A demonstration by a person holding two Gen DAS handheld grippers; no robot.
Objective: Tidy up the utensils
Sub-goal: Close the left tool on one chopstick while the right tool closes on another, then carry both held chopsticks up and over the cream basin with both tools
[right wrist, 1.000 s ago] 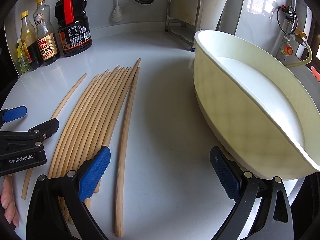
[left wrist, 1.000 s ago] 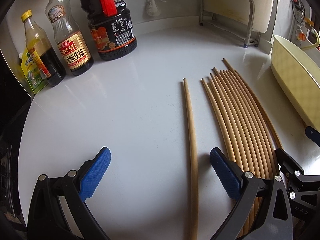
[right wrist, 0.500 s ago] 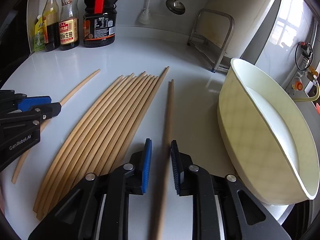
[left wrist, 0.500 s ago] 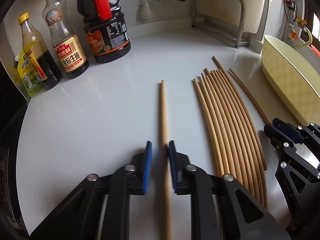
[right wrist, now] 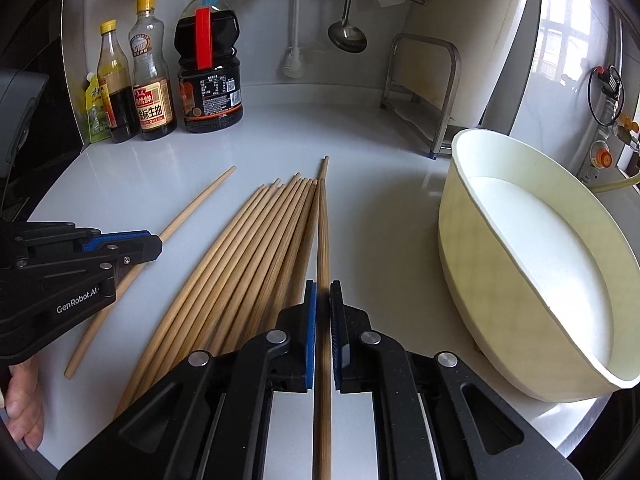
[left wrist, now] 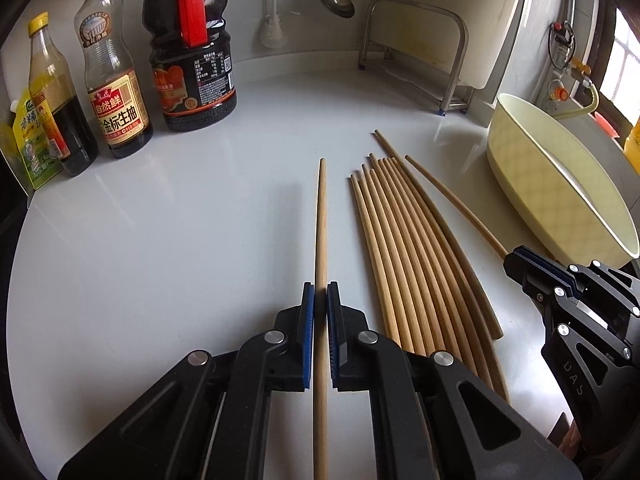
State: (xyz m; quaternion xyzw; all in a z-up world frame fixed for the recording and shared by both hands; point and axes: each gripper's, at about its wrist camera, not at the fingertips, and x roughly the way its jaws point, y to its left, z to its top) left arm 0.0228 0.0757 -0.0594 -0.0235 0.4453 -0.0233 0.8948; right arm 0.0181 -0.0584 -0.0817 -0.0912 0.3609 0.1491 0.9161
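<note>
Both hand-held grippers closed since; white counter (left wrist: pixel 160 240).

On my left, the white counter (left wrist: pixel 160 248) lies bare between the 3 sauce bottles (left wrist: pixel 120 92) at the back wall and my left gripper (left wrist: pixel 320 300). On my right, a cream basin (right wrist: pixel 520 260) blocks the edge, leaving an open lane beside the row of chopsticks (right wrist: pixel 248 256). A metal rack (right wrist: pixel 424 92) closes the far corner.

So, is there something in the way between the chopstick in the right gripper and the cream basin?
Nothing visible. The right gripper holds its chopstick, and only bare white counter lies between it and the cream basin.
</note>
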